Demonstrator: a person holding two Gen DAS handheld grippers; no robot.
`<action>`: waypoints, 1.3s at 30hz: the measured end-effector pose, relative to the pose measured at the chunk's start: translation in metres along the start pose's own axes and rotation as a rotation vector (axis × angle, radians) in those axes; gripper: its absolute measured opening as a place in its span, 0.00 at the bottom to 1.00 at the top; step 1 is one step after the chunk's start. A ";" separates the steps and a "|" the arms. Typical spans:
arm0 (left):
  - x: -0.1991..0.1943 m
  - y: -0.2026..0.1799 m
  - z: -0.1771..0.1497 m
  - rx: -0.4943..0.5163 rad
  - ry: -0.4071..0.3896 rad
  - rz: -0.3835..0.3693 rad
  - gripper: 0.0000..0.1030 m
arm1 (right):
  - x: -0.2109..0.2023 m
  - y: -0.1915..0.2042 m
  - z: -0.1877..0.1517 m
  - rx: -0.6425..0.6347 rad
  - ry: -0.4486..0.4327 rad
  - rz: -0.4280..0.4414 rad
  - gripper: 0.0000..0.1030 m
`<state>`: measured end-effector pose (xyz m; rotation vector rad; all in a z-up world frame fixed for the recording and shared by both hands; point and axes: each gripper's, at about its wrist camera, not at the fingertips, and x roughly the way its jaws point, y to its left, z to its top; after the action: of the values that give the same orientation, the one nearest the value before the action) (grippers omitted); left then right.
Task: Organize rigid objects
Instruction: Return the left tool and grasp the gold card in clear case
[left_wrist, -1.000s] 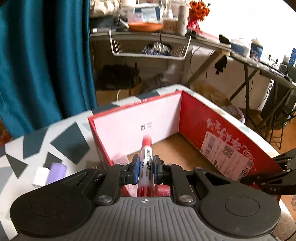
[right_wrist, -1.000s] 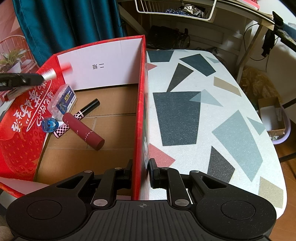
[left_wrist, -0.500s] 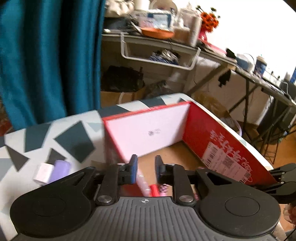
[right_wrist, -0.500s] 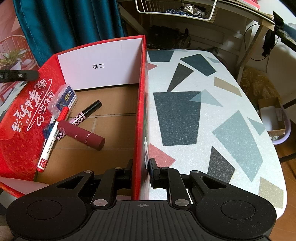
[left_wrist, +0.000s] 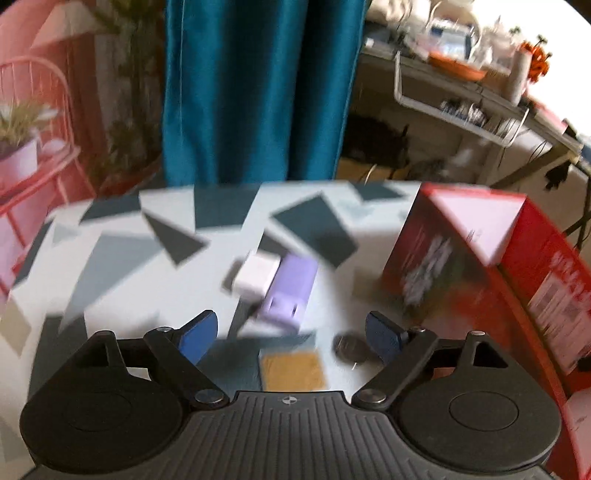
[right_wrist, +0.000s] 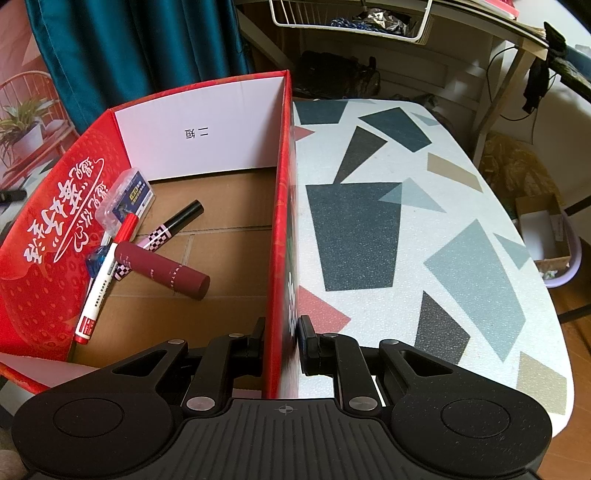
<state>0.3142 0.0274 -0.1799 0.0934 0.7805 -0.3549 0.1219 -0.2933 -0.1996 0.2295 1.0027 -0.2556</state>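
The small lilac plastic block (left_wrist: 290, 291) and the white plastic block (left_wrist: 257, 275) touching its left side lay on the pale tabletop with dark geometric patches (left_wrist: 122, 258), just ahead of the left gripper (left_wrist: 291, 334) and well clear of the red cardboard box (left_wrist: 447, 254) to their right. Both pieces looked light, stiff and smooth-sided, so they would likely suit a squeeze across the narrow flanks, taken near the middle so that neither pivots out; the view was smeared by motion, and what they actually were could not be told. A dark round coin-like disc (left_wrist: 349, 347) lay close to the right finger; flat as it seemed, it would probably be the hardest to lift.

The left gripper stood wide apart and empty, its blue pads (left_wrist: 197, 338) touching nothing.

The right gripper (right_wrist: 280, 343) sat narrowed around the box's right wall (right_wrist: 282, 221), one finger inside and one outside, apparently steadying it. Inside, on the brown floor, lay a red-capped white marker (right_wrist: 105, 273), a maroon cylindrical tube (right_wrist: 162, 271), a black-capped checkered pen (right_wrist: 171, 225) and a clear plastic case with a blue label (right_wrist: 127, 197).
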 end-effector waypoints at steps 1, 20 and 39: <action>0.005 -0.001 -0.003 0.001 0.014 0.005 0.87 | 0.000 0.000 0.000 0.000 0.000 0.000 0.15; 0.056 -0.013 -0.037 0.032 0.088 0.108 0.72 | 0.000 0.001 0.001 -0.011 0.006 -0.001 0.16; 0.030 -0.019 -0.052 0.056 0.067 0.026 0.57 | 0.000 0.001 0.000 -0.009 0.007 -0.003 0.15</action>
<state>0.2922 0.0122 -0.2374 0.1689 0.8349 -0.3508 0.1228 -0.2925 -0.1997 0.2210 1.0105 -0.2534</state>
